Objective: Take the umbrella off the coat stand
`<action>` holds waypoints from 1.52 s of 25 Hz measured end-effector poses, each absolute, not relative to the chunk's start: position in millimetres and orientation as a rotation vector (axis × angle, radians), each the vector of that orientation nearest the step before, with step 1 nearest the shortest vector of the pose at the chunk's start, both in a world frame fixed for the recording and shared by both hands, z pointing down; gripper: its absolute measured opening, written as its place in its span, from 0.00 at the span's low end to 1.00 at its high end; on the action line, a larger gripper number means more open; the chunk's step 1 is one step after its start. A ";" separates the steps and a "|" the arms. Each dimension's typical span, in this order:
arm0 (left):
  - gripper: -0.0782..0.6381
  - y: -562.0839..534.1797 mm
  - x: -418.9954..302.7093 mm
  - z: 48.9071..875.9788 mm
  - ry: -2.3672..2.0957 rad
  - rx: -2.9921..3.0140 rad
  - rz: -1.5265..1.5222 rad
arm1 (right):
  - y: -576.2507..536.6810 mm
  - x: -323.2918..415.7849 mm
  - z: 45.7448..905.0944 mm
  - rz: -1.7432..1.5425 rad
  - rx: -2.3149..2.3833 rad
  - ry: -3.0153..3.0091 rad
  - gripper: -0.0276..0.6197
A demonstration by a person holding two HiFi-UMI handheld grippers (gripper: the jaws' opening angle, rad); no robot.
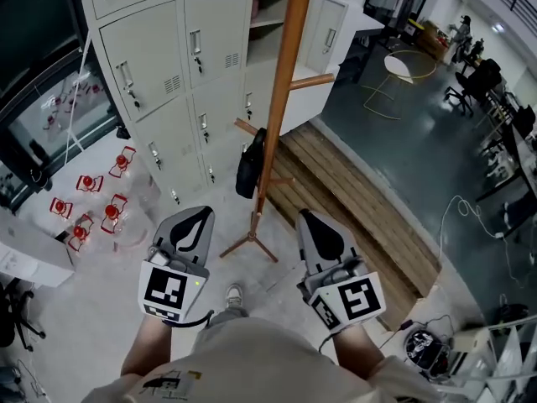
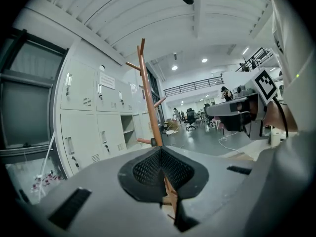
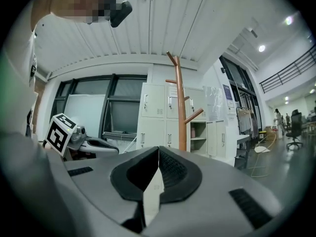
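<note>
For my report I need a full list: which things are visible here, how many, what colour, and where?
coat stand: one, orange-brown, centre of floor
umbrella: one, black, hanging on the stand's low peg
lockers: one bank, pale grey, behind the stand
wooden platform: one, brown, right of the stand
red items: several, red and white, floor at left
wire chair: one, yellow, far upper right
left claw: one, grey, shut, empty
right claw: one, grey, shut, empty
</note>
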State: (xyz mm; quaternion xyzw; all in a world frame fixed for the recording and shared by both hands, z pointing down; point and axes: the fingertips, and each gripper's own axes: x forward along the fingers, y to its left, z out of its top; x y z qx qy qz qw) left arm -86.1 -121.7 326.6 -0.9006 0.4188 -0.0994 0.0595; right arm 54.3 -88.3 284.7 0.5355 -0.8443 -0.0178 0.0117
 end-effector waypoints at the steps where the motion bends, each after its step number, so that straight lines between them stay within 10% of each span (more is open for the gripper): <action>1: 0.12 -131.0 -89.1 325.7 1.255 -2.732 -0.295 | -96.2 52.0 283.0 -0.053 1.680 -2.632 0.05; 38: 0.12 -261.7 -46.8 330.7 1.195 -2.826 -0.192 | -231.0 108.7 296.5 0.003 1.633 -2.656 0.05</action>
